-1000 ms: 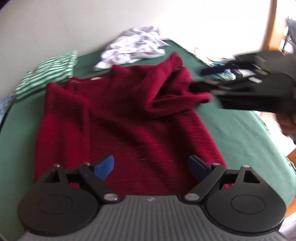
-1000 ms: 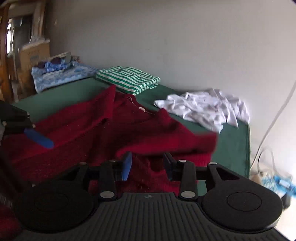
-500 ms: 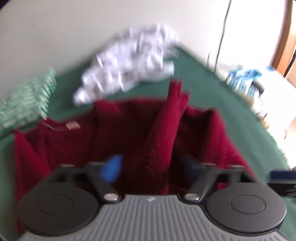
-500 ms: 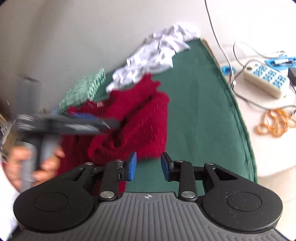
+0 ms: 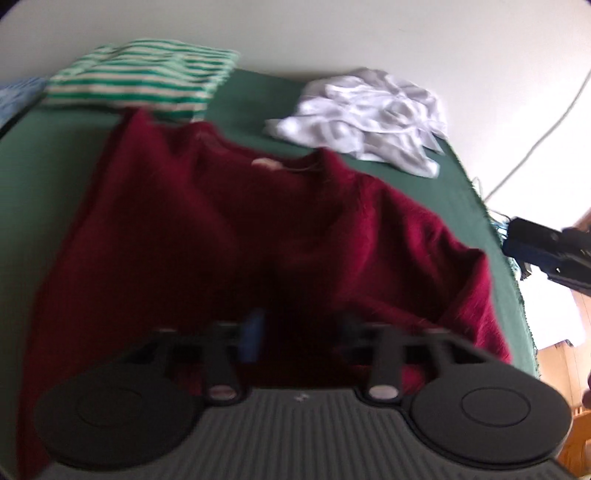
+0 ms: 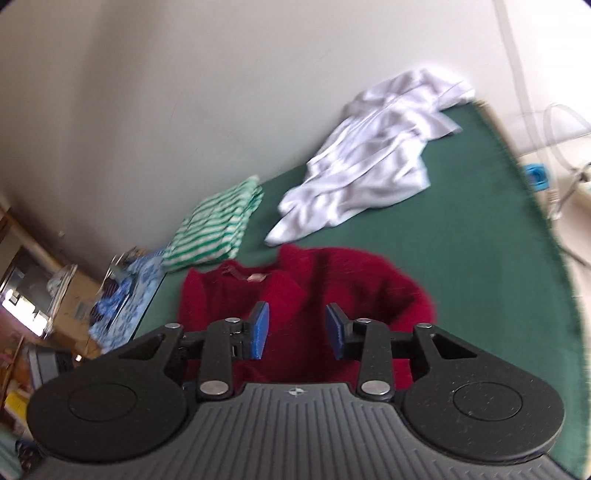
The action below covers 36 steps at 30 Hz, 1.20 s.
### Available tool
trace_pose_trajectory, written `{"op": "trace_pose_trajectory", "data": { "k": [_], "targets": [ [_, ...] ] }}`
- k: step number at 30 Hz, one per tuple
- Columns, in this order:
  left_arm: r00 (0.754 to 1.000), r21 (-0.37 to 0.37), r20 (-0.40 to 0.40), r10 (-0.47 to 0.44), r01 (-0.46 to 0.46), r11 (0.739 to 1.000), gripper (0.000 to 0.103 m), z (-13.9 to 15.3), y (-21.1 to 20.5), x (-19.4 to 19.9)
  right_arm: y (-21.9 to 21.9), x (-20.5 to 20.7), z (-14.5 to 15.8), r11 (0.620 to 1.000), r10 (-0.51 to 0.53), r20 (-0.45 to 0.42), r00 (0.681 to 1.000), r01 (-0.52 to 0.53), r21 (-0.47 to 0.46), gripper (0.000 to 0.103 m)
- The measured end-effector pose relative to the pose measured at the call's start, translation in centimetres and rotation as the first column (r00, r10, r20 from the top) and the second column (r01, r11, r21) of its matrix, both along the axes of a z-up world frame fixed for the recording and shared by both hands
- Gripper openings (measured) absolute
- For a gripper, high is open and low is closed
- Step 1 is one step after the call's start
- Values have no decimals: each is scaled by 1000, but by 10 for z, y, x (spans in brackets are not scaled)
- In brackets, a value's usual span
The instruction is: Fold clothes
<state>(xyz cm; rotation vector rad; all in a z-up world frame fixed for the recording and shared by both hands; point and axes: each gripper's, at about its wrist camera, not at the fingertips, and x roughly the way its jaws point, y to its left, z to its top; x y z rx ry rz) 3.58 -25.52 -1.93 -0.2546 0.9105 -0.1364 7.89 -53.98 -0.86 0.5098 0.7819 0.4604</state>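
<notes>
While a red sweater [image 5: 236, 236] lies spread and rumpled on the green-covered desk [image 5: 48, 147], two hand-held grippers hover over it. The left gripper [image 5: 299, 328] sits low above the sweater's near part, its jaws apart with dark red knit showing in the gap between them; the view is blurred, and whether the blue pads touch the cloth cannot be told. The right gripper [image 6: 297, 334] hangs over the sweater too, jaws apart and holding nothing, its blue pads [image 6: 258, 330] clear of the fabric in its own view. In the left wrist view the right gripper [image 5: 550, 254] shows as a dark blurred shape past the sweater's right edge, off the side of the desk.

The sweater's neckline, with a pale label [image 5: 266, 163], faces the wall [image 5: 332, 33]. Beyond the sweater, near the wall, a folded green-and-white striped garment [image 5: 144, 75] lies at the left, just past the sweater's far left corner. A crumpled white garment [image 5: 369, 114] lies beyond the sweater at the right, apart from it. Left of the striped garment, blue patterned cloth [image 6: 125, 295] rests at the desk's end. A white cable [image 5: 535, 140] runs down the wall to the sweater's right.
</notes>
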Motion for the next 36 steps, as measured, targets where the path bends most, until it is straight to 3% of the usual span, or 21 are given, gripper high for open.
{"op": "trace_pose_trajectory", "data": {
  "k": [4,7,10,13,15,16,19,21,24,26,28,31,34,36],
  "targets": [
    [999,63,53,-3,0,998,74,10,11,-23,18,4,-14,998,42,-50,998,-39,46,39],
    [995,123,85,-42,31,992,89,19,0,-14,27,8,-24,996,39,-67,997,-34,77,35],
    [991,182,112,-76,54,982,90,23,-16,-7,39,18,-30,994,22,-49,999,-16,110,35],
    [987,217,119,-106,78,973,90,22,-31,-5,57,41,-39,997,4,-47,999,-1,76,39],
    [984,241,123,-127,94,966,92,21,-40,-3,64,55,-44,999,9,-70,997,-6,54,22],
    [983,253,125,-137,102,962,92,21,-45,-3,67,62,-46,999,14,-85,996,-10,43,4],
    [982,273,129,-138,98,957,92,20,-43,-11,74,62,-25,990,75,-1,997,-75,119,3],
    [985,256,134,-108,71,964,93,19,-35,-20,96,62,-6,967,193,33,981,-196,164,3],
    [989,250,143,-42,5,968,97,11,-22,-32,136,55,10,892,387,72,919,-393,223,16],
    [993,245,116,-10,-19,969,97,4,-11,-33,146,48,18,872,431,91,898,-440,215,41],
    [994,203,106,9,-30,979,97,2,0,-34,126,42,19,880,371,121,921,-390,272,45],
    [995,124,97,32,-44,991,99,1,17,-34,75,38,0,893,254,35,967,-248,377,45],
    [993,10,78,86,-87,996,99,-2,37,-25,40,19,-16,963,156,-28,987,-146,228,39],
    [990,-106,58,126,-119,987,99,-2,49,-16,32,3,-25,985,143,-44,989,-138,102,35]
  ]
}}
